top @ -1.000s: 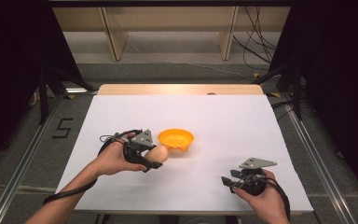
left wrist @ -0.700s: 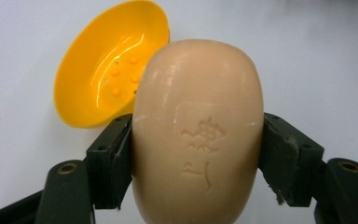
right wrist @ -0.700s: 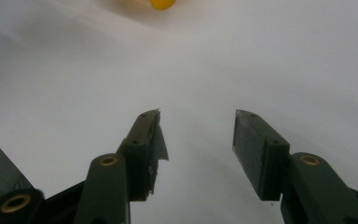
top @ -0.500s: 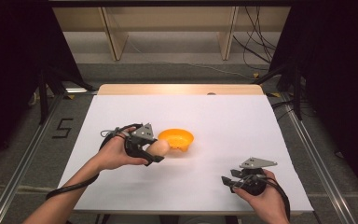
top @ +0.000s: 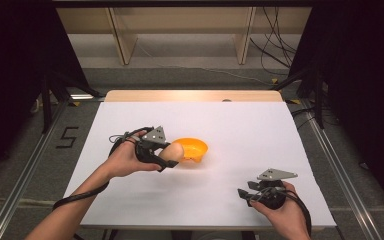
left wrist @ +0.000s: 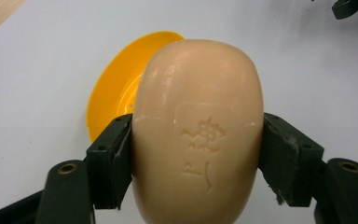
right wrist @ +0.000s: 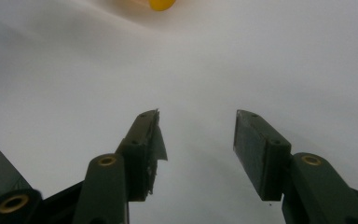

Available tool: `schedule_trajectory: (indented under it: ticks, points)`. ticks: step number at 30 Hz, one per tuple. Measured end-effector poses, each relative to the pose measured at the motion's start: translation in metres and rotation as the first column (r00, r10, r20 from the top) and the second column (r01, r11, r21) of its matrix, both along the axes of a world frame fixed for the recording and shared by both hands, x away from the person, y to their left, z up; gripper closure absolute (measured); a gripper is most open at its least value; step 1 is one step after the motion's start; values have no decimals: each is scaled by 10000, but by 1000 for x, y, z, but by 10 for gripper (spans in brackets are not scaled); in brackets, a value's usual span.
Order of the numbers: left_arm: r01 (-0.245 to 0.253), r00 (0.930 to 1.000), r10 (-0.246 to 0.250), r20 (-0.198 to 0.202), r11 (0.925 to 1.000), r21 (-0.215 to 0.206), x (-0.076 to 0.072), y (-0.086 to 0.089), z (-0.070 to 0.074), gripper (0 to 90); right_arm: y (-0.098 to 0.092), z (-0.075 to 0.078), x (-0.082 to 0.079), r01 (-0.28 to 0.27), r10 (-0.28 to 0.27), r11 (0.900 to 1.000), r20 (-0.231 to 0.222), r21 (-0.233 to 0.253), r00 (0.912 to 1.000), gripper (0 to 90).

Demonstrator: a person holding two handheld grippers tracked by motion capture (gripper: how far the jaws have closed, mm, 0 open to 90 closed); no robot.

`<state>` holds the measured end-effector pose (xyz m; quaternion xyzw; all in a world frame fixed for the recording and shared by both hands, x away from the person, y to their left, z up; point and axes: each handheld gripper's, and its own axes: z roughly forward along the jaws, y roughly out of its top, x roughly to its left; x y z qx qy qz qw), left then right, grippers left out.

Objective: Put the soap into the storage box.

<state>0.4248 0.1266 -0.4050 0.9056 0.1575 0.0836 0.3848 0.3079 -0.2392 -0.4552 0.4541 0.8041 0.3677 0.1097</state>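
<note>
The left gripper (left wrist: 198, 154) has its fingers clamped on the soap (left wrist: 198, 130), held just short of the bowl (left wrist: 116, 88) beyond their tips, so only the drop remains, while the right gripper (right wrist: 198, 154) idles with fingers wide over the bench (top: 240, 125).

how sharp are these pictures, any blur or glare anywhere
Left gripper view: the soap bar is crisp, its stamped mark readable, soft sheen on top. Right gripper view: the jaws are sharp, the orange bowl is blurred. High view: evenly lit white table, dark surroundings, slightly soft.
</note>
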Motion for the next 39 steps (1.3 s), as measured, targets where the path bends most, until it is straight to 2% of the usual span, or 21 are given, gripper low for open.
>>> schedule_trajectory:
  ticks: [2, 5, 6, 7, 9, 11, 13, 17, 19, 23, 28, 29, 36, 37, 39]
  points:
    - [-34, 10000, 34, 17, 10000, -58, 1, -1, 1, 320, 1, 0, -1, 140, -139, 9999, -163, 60, 9998, 508]
    - [-73, 10000, 73, 47, 9999, -97, 3, -2, 1, 320, 0, 0, -1, 181, -180, 9998, -127, 50, 9998, 507]
    - [37, 9999, -36, 140, 10000, -51, 4, -1, 2, 320, 0, 0, 0, 105, -105, 9999, 9, 30, 9999, 507]
    - [-75, 10000, 76, 59, 9999, -91, 4, -2, 2, 320, -1, 0, 1, -32, 33, 10000, 223, -27, 9997, 507]
    - [-72, 9999, 73, 106, 9999, -91, 5, -2, 3, 320, -1, 1, -1, 112, -112, 9999, 36, -39, 9999, 507]
    - [-25, 9998, 27, 182, 9999, -118, 7, -2, 4, 320, -1, 1, 0, 71, -71, 10000, 155, -8, 9999, 507]
    - [-116, 9999, 117, 59, 9998, -159, 8, -3, 4, 320, -1, 1, 0, 34, -35, 10000, 128, 53, 9999, 507]
    - [-50, 9998, 53, 178, 9998, -180, 12, -4, 5, 320, -2, 1, 0, 54, -55, 10000, 136, 53, 9999, 506]
    - [-213, 9997, 215, 107, 9995, -217, 12, -5, 5, 320, -2, 1, 1, 8, -9, 10000, 223, 52, 9998, 506]
    - [-207, 9997, 209, 84, 9995, -253, 16, -5, 6, 320, -2, 1, 0, 70, -70, 10000, 173, 31, 9998, 506]
    - [-145, 9995, 151, 289, 9996, -230, 20, -7, 8, 320, -2, 1, 1, 40, -41, 10000, 168, 48, 9999, 505]
    - [-257, 9994, 263, 209, 9993, -287, 20, -7, 8, 320, -2, 1, 1, 47, -47, 10000, 133, 66, 9999, 505]
    - [-242, 9995, 247, 200, 9994, -255, 26, -11, 7, 320, -2, 1, 0, 119, -119, 9999, 24, 85, 9999, 503]
    - [-166, 9995, 172, 282, 9997, -205, 27, -11, 7, 320, -2, 1, 0, 155, -155, 9998, 61, 79, 9999, 503]
    - [-290, 9994, 296, 196, 9992, -285, 28, -12, 6, 320, -3, 1, 0, 153, -153, 9999, 161, 35, 9998, 503]
